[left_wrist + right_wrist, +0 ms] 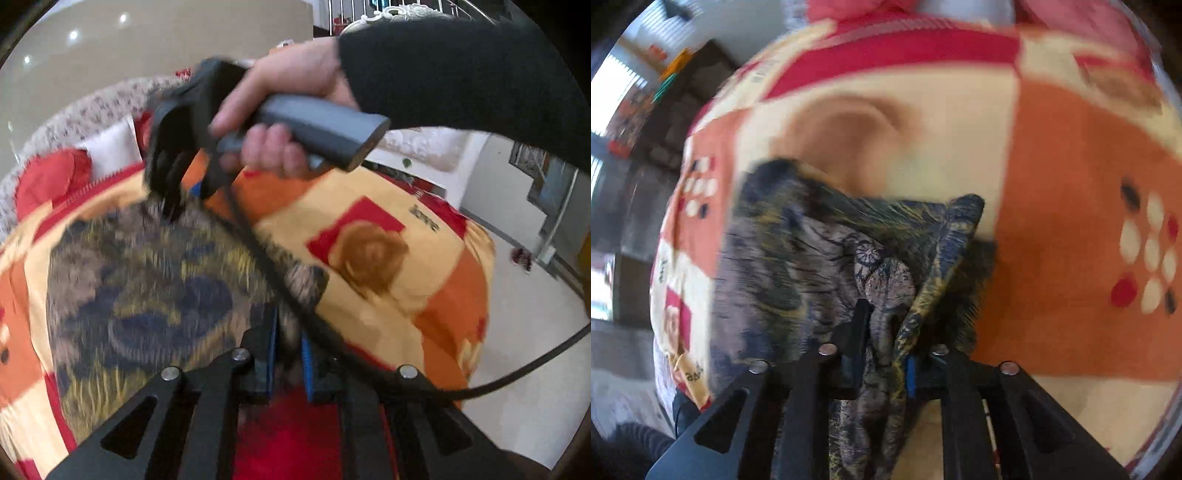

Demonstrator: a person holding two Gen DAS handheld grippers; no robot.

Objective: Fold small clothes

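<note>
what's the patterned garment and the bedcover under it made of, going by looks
Garment: thin, soft woven or knit cloth, matte; it bunches into folds where the right gripper pinches it. Bedcover: printed fabric, probably cotton, matte, lying smooth. Blur leaves the weave unclear.

A bare-skinned hand in a black knit sleeve grips a grey handle; black linkage arms carry 2 silver round screws, blue pads and a black cable.

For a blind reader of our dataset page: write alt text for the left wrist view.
The left claw pinches an edge of a dark patterned garment spread on an orange, cream and red bedspread. Across the cloth, a hand holds the right claw, tips on the garment's far edge.
</note>
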